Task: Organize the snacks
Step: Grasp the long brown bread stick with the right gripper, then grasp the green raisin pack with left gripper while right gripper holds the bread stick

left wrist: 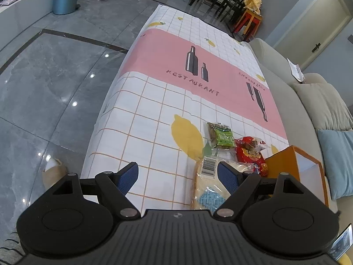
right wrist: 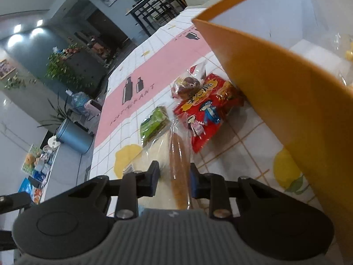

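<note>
You're working over a table [left wrist: 154, 114] under a grid-and-pink cloth printed "RESTAURANT", grey tile floor beyond it. Your left gripper [left wrist: 177, 174] stands wide and empty. The bagged bread [left wrist: 207, 183] lies partly under its right finger, barcode label up, the bag's near end hidden behind the gripper body. Your right gripper [right wrist: 174, 178] is narrow, with the bread's brown crust edge [right wrist: 178, 167] between its fingers; whether the pads press it, I cannot tell. Just ahead lie a green packet [right wrist: 154, 123] and a red snack bag [right wrist: 205, 110] with blurred, unreadable characters. The orange box [right wrist: 286, 92] rises to its right, cut off by the frame.
</note>
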### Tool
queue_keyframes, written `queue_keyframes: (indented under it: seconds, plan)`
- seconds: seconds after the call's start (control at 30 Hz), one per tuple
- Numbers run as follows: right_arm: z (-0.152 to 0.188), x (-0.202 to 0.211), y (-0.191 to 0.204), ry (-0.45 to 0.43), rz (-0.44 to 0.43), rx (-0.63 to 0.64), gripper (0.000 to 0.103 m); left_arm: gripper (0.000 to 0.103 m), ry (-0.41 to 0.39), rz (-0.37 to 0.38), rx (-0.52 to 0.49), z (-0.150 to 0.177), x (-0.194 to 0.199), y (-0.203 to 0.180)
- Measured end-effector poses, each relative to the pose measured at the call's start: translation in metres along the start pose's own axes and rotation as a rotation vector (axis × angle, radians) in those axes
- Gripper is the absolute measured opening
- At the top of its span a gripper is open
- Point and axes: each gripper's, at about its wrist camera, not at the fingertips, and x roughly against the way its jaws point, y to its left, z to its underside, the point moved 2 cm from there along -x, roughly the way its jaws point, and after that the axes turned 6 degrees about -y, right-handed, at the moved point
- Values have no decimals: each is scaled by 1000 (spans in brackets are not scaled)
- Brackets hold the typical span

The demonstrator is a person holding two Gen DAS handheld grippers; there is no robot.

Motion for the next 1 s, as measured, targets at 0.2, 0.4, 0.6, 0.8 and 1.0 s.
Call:
queue_keyframes:
  seconds: [0.2,0.4,0.6,0.8,1.0]
  plan:
    - [-10,22,36,-24,45,327,23,95,-1,16,17,-1,0,4]
    - [-2,47,88,-99,176,855,22,95,31,43,-53,5,-8,-8]
    - [23,54,104,24,103,1000,27,93,113,26,-35,16,-26,-11]
    - [5,8,75,189,86,761,36,93,94,6,-5,12,-20,-1]
    - [1,1,62,254,48,711,21,93,99,-5,4,9,-22,2]
